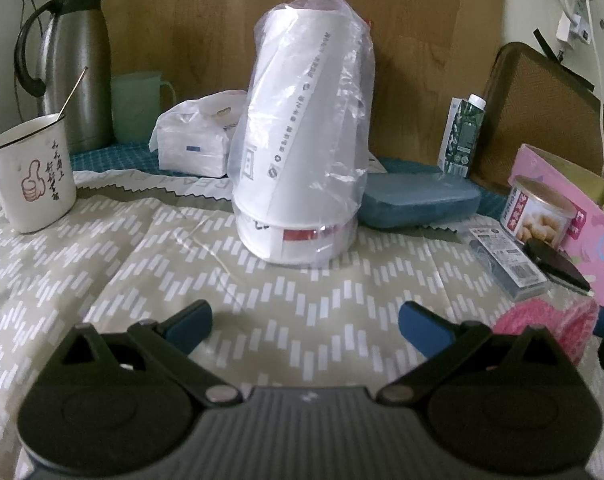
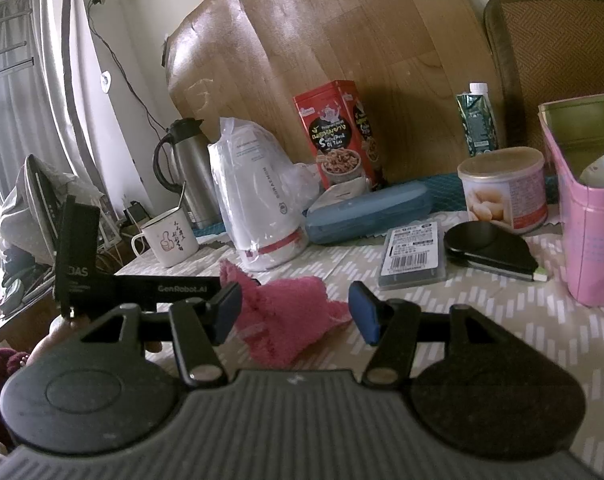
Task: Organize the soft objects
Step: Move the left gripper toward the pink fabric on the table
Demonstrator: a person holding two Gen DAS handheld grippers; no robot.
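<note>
Only the right wrist view shows the red snack tin (image 2: 336, 134) against the far wooden board, the inside of the pink box (image 2: 590, 208) at right, and the left gripper's black body reaching in from the left. Only the left wrist view shows the tissue pack (image 1: 191, 142) and green cup (image 1: 135, 106) behind the plastic-wrapped white kettle (image 1: 302, 140). The left gripper (image 1: 305, 326) hovers low over the patterned tablecloth (image 1: 121, 264), jaws spread wide with nothing between them, aimed at the kettle. The right gripper (image 2: 295, 312) is level, jaws released, and the pink fuzzy cloth (image 2: 289, 312) lies crumpled on the table between its blue fingers (image 2: 364, 312); contact cannot be told
</note>
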